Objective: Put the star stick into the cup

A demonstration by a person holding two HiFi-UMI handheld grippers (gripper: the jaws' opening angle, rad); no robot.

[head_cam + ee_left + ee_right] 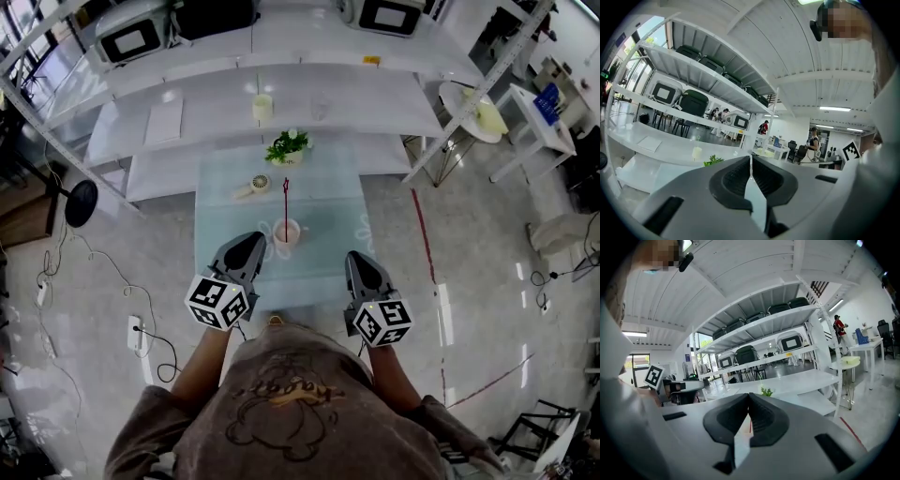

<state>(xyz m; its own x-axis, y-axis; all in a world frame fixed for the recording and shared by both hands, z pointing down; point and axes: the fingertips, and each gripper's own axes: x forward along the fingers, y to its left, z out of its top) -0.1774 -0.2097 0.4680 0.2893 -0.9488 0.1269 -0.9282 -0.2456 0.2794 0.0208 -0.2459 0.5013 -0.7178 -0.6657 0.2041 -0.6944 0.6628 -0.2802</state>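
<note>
The thin red star stick (286, 204) stands nearly upright in the small, round, pale pink cup (286, 233), its lower end inside and its slim shaft rising above the rim. So the task looks done. The cup sits ahead of both sets of jaws and between them, a little nearer the left pair.

The left gripper (250, 244) has its grey, matte plastic jaws pressed together with nothing in them; its own view shows the ribbed dark pads meeting at the tips (751, 161). The right gripper (360, 263) is the same: its jaws are together and empty (749, 401), and a thin red line shows through the slit behind the pads, likely the stick. Both hang low over the near edge of the frosted, pale green glass table (328, 202), well short of the cup. That reads as a resting pose, clear of the light cup so nothing tips it.

Beyond the cup, further ahead of the jaws, lie a small cream handheld fan (253, 187) and a leafy green potted plant (288, 146).
</note>
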